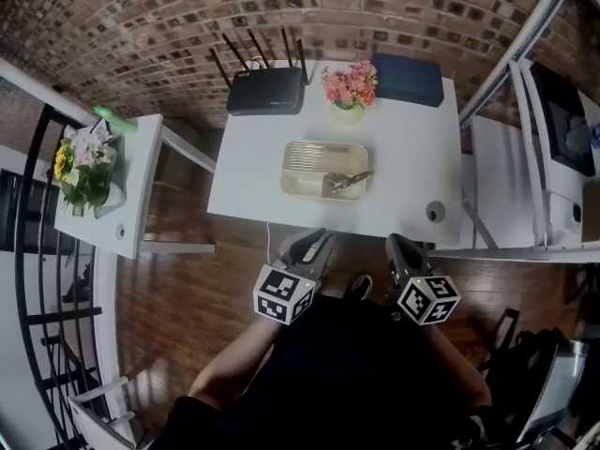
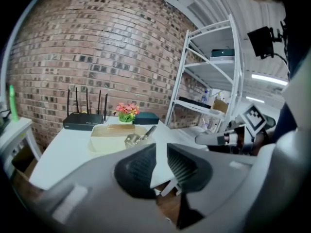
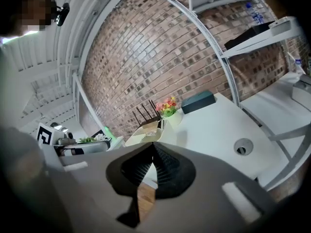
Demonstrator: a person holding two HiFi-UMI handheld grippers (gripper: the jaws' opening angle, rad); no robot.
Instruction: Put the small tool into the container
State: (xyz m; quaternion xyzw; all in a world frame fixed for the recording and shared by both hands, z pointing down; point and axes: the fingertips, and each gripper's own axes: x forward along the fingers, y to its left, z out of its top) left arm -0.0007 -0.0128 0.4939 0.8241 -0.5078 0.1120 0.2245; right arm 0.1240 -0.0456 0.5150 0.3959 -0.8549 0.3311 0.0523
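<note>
Lying in the container [image 1: 307, 160], small tool [image 1: 348, 182] runs left-right, thin end rightward.

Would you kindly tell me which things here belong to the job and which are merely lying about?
Job: small tool; container; left gripper; right gripper.
Lying about: router; flower pot; dark box; side-table flowers.

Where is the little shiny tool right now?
In the head view, the small tool lies in the beige tray on the white table, at the tray's near right corner, in front of the pink flowers.
</note>
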